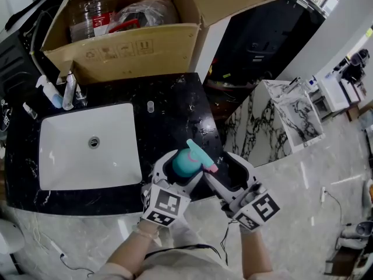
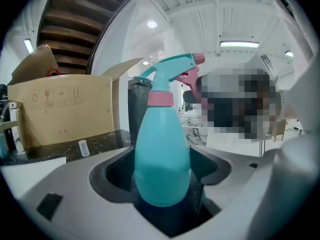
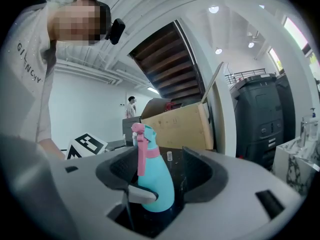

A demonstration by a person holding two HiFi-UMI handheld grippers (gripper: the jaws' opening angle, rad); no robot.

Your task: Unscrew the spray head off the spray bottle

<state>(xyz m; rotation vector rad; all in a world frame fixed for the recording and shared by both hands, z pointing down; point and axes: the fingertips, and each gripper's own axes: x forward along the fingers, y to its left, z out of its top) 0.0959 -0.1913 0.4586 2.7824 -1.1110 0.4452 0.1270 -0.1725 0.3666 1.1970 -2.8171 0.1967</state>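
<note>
A teal spray bottle [image 1: 184, 163] with a pink collar [image 2: 161, 98] and a teal spray head [image 2: 172, 69] stands upright over the black counter's front edge. My left gripper [image 1: 180, 172] is shut on the bottle's body [image 2: 162, 154], with a pad against each side. My right gripper [image 1: 219, 164] is beside the spray head [image 1: 200, 154], open. In the right gripper view the bottle [image 3: 159, 184] and its pink trigger [image 3: 141, 156] stand between the right gripper's [image 3: 161, 174] wide jaws, nearer the left one, and neither pad touches it.
A white sink basin [image 1: 87, 147] is set in the black marble counter [image 1: 169, 115]. An open cardboard box [image 1: 128, 45] stands at the back. Small bottles [image 1: 52, 92] stand at the back left, and a small vial [image 1: 150, 105] lies beside the basin. Marble floor [image 1: 303, 179] lies right.
</note>
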